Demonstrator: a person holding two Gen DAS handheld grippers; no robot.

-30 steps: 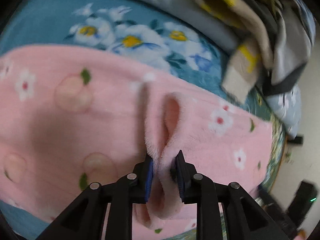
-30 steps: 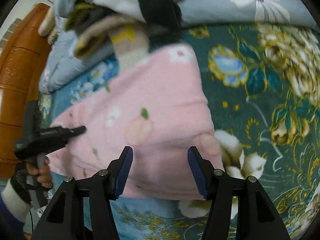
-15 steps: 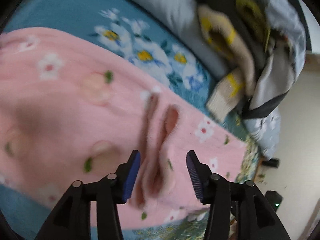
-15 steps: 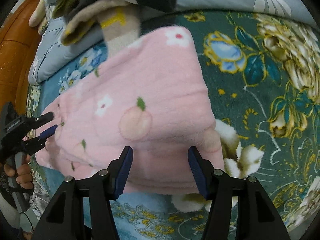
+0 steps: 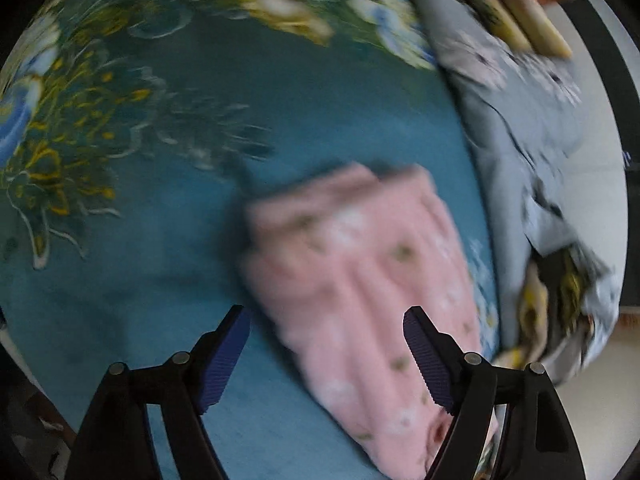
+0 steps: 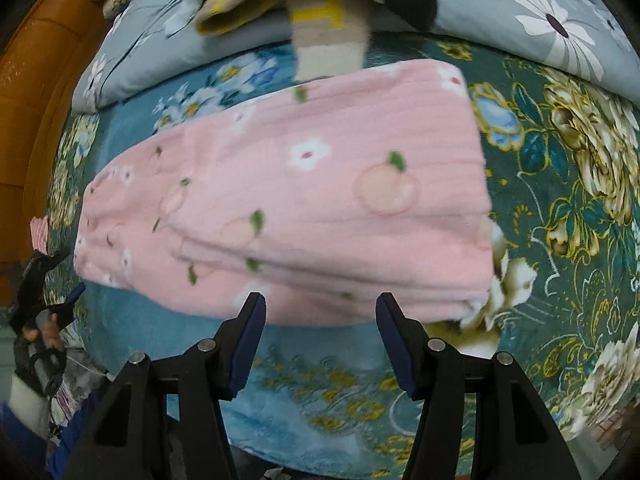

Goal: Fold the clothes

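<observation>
The left gripper, its jaws just opened wide and empty, hung over the teal flowered blanket, where the fuzzy pink folded garment lay flat before the half-open, empty right gripper, a clothes pile behind.

I am seeing no readable text, label, brand, number or sign anywhere; the pink fleece garment and the teal floral plush blanket are showing only printed flowers and peaches.
</observation>
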